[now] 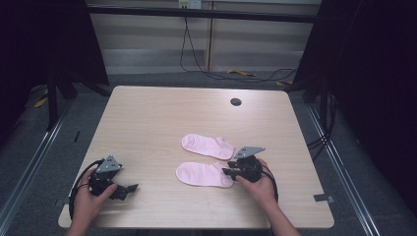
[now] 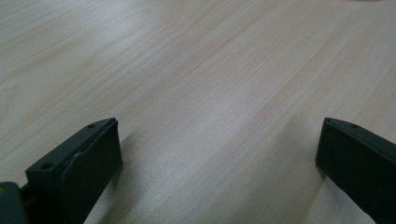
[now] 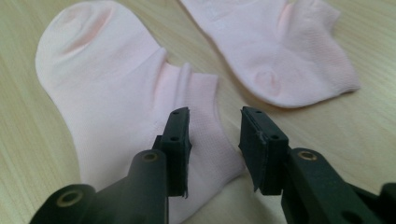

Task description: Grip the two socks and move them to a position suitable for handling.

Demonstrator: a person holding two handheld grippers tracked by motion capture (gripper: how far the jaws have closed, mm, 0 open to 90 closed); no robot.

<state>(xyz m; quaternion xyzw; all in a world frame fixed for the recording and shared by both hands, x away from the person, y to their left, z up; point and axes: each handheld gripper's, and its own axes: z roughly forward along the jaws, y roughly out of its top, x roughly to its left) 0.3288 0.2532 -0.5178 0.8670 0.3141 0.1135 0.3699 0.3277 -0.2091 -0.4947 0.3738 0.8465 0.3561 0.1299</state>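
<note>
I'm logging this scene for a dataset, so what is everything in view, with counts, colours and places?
near sock: one, pale pink, flat on the table in front of the right gripper, cuff end at its jaws
far sock: one, pale pink, flat just beyond the near one
table: one, light wood, centre of the high view
hole: one, dark, round, far right part of the tabletop
cables: dark, on the floor behind the table
left gripper: black, near left edge, jaws wide open over bare wood
right gripper: black, jaws partly open over the near sock's cuff
hands: two, one on each gripper

Dim, soft light (dark edges)
</note>
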